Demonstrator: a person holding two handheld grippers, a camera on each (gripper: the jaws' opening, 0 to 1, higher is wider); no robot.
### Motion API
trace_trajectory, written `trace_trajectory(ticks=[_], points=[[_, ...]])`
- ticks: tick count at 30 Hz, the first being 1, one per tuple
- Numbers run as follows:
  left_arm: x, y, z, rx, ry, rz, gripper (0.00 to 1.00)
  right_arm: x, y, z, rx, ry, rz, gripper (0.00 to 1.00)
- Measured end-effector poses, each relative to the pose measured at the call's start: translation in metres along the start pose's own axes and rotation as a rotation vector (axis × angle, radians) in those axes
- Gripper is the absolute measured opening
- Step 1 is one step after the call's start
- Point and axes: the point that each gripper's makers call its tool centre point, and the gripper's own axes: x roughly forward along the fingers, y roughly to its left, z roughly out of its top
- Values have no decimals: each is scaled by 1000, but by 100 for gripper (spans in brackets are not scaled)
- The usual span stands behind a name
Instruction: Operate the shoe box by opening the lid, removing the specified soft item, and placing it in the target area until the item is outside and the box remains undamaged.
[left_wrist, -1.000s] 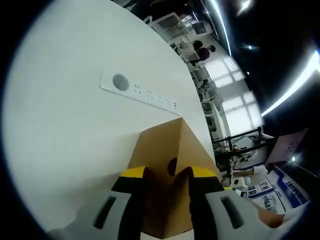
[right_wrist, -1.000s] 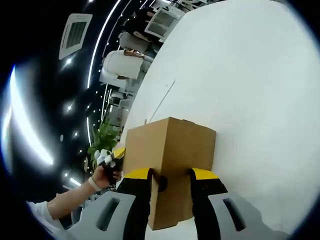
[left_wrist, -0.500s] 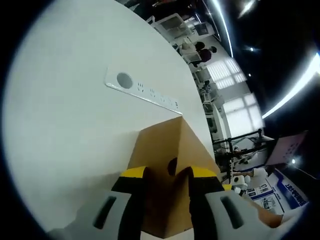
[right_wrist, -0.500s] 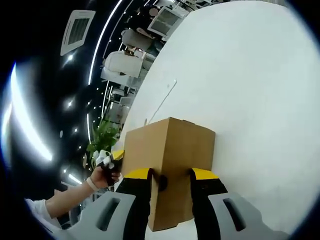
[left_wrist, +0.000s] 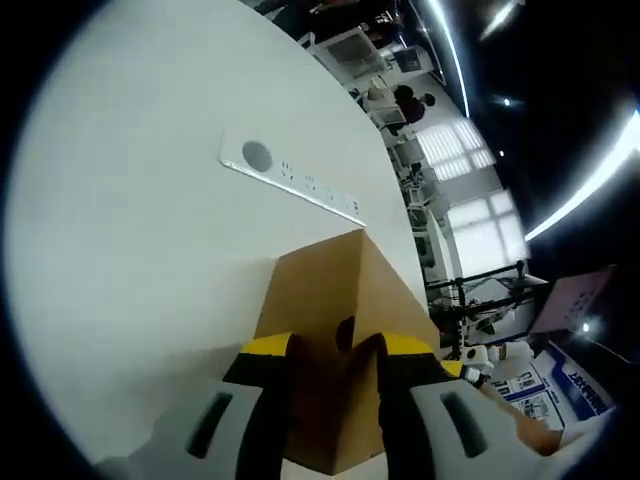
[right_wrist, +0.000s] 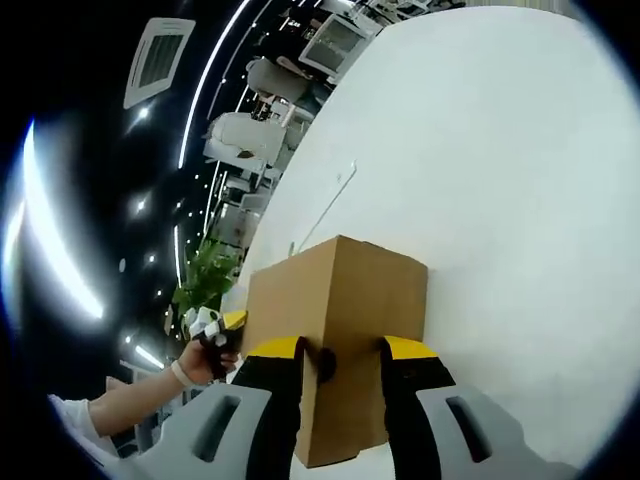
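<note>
A brown cardboard shoe box (left_wrist: 330, 300) stands closed on the white table (left_wrist: 130, 230). In the left gripper view my left gripper (left_wrist: 335, 350) is shut on its near end, the yellow-tipped jaws on either side of a round finger hole (left_wrist: 343, 332). From the opposite end, the right gripper view has the same shoe box (right_wrist: 340, 290) with my right gripper (right_wrist: 340, 352) shut on that end by its finger hole (right_wrist: 324, 365). The left gripper (right_wrist: 215, 325), in a person's hand, shows at the box's far left corner. The box's contents are hidden.
A white power strip (left_wrist: 290, 180) lies on the table beyond the box in the left gripper view. A thin line (right_wrist: 330, 205) marks the table (right_wrist: 500, 180) behind the box in the right gripper view. Office chairs, desks and a plant (right_wrist: 205, 275) stand past the table's edge.
Both views have drifted slightly, so the cameras moved a little. The box stays closed and held between both pairs of jaws as before.
</note>
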Motion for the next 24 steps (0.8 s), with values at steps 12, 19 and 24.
trace_trajectory(ticks=[12, 19, 24], points=[[-3, 1, -3, -9, 1, 7, 32, 2, -1, 4, -9, 2, -3, 29], [-5, 3, -5, -13, 1, 10, 32, 4, 0, 7, -16, 6, -6, 29], [-7, 4, -7, -19, -1, 9, 32, 5, 1, 9, -18, 9, -8, 29]])
